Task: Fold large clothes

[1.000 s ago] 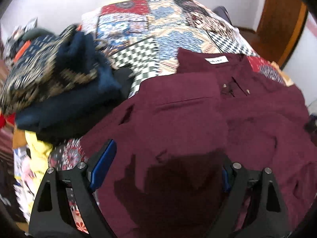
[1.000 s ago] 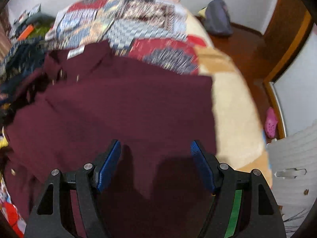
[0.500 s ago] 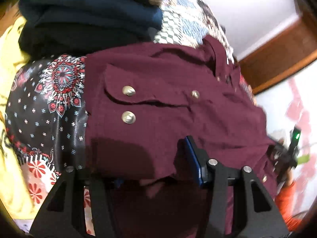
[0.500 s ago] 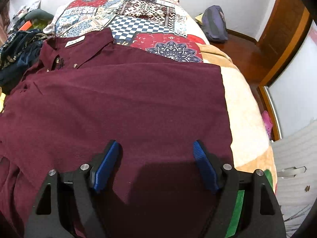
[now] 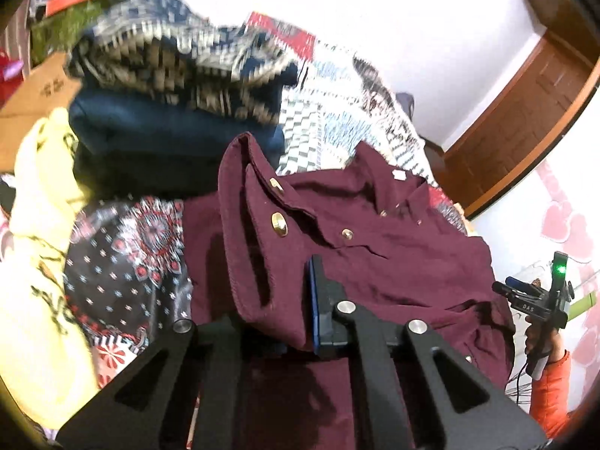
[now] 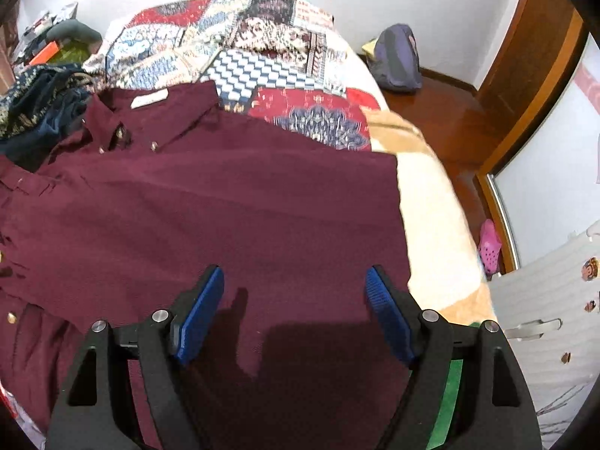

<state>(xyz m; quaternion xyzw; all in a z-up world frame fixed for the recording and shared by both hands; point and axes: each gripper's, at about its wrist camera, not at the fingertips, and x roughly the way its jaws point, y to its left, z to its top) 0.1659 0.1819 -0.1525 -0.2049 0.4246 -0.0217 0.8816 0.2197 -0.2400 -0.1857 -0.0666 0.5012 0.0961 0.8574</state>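
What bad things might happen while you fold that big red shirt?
The left gripper pinches only a small bunch of the maroon shirt, so the cloth might slip out. The lifted cuff sits close to the pile of dark clothes and might snag or drag it. The right gripper is open over the shirt, so that side might shift.

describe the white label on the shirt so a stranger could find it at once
Start at the patchwork bedspread covering the bed; the maroon shirt lies spread across it. At the shirt's far end, inside the collar, sits the white label, the only pale rectangle on the dark red cloth, unlike the round brass buttons nearby.
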